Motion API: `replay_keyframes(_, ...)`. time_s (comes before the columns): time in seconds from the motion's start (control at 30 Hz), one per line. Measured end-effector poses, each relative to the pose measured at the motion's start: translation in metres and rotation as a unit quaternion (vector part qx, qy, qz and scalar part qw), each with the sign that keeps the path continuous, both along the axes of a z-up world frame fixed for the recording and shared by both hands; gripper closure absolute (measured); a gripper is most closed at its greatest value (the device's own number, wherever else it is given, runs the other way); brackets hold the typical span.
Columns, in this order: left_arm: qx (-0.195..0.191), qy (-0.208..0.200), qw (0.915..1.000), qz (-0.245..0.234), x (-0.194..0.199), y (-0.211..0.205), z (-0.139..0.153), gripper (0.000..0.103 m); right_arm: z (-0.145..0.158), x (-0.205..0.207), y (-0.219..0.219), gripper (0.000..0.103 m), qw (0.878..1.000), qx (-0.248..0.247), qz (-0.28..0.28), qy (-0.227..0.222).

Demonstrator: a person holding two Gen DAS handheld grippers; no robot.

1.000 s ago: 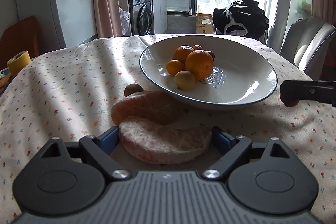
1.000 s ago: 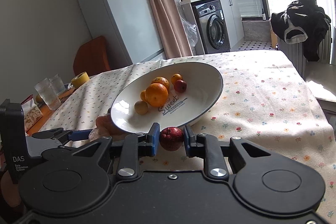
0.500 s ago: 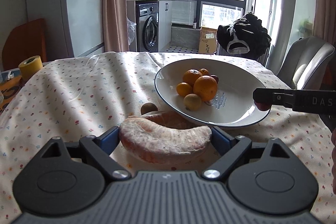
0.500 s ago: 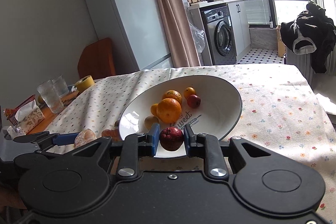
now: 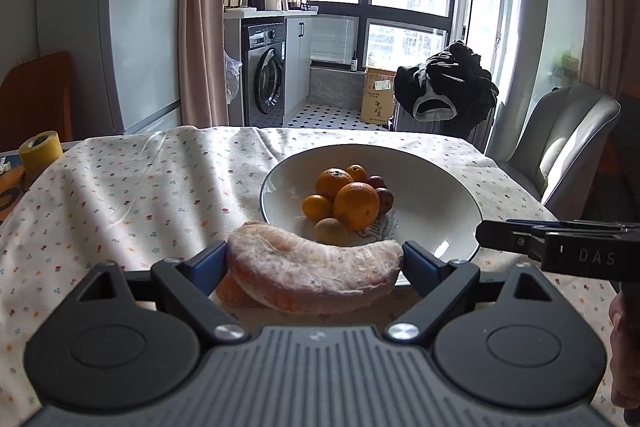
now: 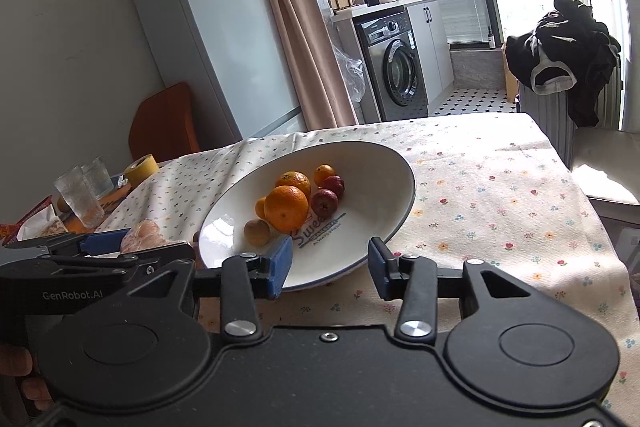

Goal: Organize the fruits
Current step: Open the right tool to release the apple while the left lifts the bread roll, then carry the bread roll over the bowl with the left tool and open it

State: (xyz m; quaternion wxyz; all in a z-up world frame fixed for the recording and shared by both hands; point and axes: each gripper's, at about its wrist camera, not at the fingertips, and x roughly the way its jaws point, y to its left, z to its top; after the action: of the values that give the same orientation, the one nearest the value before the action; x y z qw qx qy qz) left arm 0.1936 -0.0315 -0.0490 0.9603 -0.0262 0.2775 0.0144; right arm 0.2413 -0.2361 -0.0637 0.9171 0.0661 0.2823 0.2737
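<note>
Between my left tongs [image 5: 315,263] sits a peeled pomelo segment [image 5: 314,277], a fat crescent, pale pink, its membrane dull and papery with fine white fibres; both blue pads press its two tips, so the tongs are clamped on it, above the near edge of the tablecloth [image 5: 132,195]. A second, more orange piece [image 5: 230,293] lies under it, mostly hidden by the segment and my left finger. Past it is the white plate [image 5: 432,183], glossy, shallow, oval, with a thin dark rim. Piled left of its middle are a large orange [image 5: 356,205] with pebbled skin, another orange [image 5: 333,182] behind it, two small mandarins, a dull brownish-yellow round fruit [image 5: 331,230] in front, and two small dark red fruits [image 6: 325,202] on the far side, partly covered in the left view. Blue lettering on the plate floor is half hidden by the fruit.

My right tongs [image 6: 330,267] stand apart with nothing between the blue pads, hanging over the plate's near rim. The cloth is cream cotton with tiny printed flowers, creased at the far left. At the left edge of the right view a ribbed glass [image 6: 80,197] and a yellow tape roll [image 6: 141,165] stand; what lies around them is too cluttered to name.
</note>
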Motion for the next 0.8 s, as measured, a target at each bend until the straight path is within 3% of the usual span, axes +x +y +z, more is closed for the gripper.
replay_keyframes(0.47,0.0,0.01,0.9998,-0.019,0.039,-0.041,-0.006,0.012,-0.003,-0.006,-0.042,0.056,0.999,0.01,-0.051,0.002)
replay_keyframes(0.8,0.02,0.02,0.9994,-0.019,0.049,-0.051,-0.013,0.011,-0.015,-0.003,-0.058,0.055,0.997,0.022,-0.069,0.013)
